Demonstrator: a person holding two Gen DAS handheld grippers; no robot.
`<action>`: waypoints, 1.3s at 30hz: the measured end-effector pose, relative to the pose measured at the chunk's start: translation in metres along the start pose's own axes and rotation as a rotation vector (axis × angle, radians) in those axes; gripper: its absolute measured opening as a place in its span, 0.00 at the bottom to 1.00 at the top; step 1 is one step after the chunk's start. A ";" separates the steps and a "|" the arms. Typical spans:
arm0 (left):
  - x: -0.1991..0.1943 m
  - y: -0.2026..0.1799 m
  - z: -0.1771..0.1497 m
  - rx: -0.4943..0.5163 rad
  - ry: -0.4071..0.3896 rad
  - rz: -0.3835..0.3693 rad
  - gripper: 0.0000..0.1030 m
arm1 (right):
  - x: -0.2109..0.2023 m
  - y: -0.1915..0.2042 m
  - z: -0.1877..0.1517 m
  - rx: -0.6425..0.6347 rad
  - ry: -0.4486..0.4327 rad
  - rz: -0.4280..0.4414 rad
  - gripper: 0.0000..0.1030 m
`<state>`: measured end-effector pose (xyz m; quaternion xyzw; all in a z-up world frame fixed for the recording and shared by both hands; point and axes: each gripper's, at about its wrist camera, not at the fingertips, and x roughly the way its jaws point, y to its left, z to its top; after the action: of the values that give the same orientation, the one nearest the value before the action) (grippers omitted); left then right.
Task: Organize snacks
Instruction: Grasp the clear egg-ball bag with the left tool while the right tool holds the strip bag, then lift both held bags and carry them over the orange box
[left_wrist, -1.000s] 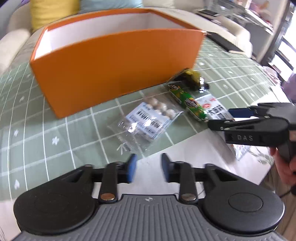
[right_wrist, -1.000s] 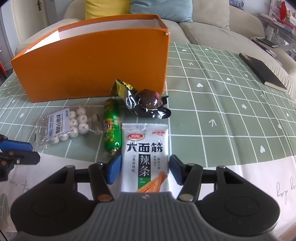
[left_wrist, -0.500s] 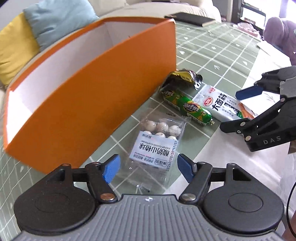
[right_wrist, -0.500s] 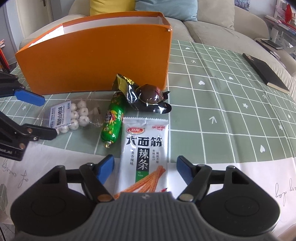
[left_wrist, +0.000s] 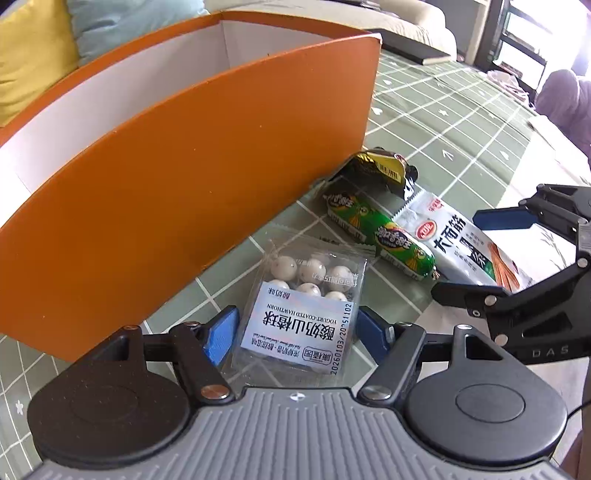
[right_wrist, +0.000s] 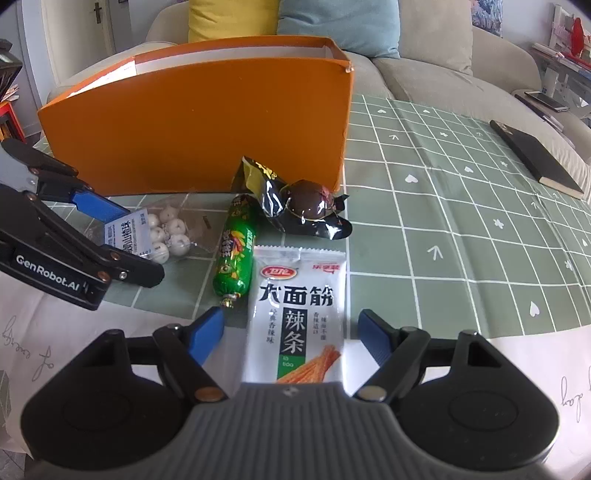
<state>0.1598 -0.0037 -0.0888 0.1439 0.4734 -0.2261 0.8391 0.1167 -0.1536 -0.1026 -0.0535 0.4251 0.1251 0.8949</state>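
Since a second ago you have swung both grippers down and spread them: your left gripper (left_wrist: 293, 334), then nearly closed and short of the packs, now straddles the ball pack (left_wrist: 308, 301), and your right gripper (right_wrist: 291, 334) brackets the white pack (right_wrist: 299, 314) with its jaws wider than before.

Both sets of jaws stand wide and hold nothing. All four snacks lie on the green cloth (right_wrist: 461, 221) in front of the orange box (right_wrist: 207, 122), none inside yet, so you look to be at the first pick.

Left to right: the ball pack's label reads "YOGURT-COATED HAWTHORN", with Chinese characters and a printed date. Just beside it lies the green sausage (right_wrist: 236, 247), its print too small to read. Behind that sits the dark egg pack (right_wrist: 306, 206), close to the box wall. The white pack shows a red logo, large Chinese characters and pictured orange strips.

Next, likely close on each pack's near edge, lift and carry over the box rim. The film is slippery, so grip firmly.

Your left gripper's body says "GenRobot.AI"; your right says "DAS".
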 end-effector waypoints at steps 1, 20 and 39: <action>0.000 0.000 0.000 -0.014 -0.010 0.005 0.79 | 0.000 0.000 -0.001 0.001 -0.006 -0.003 0.75; -0.015 -0.019 -0.024 -0.272 -0.035 0.137 0.67 | -0.010 0.006 -0.003 -0.025 -0.018 -0.001 0.46; -0.086 -0.018 -0.040 -0.474 -0.156 0.211 0.66 | -0.064 0.011 0.001 0.043 -0.066 -0.038 0.44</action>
<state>0.0822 0.0203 -0.0357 -0.0257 0.4293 -0.0307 0.9023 0.0760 -0.1540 -0.0524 -0.0379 0.3966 0.1005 0.9117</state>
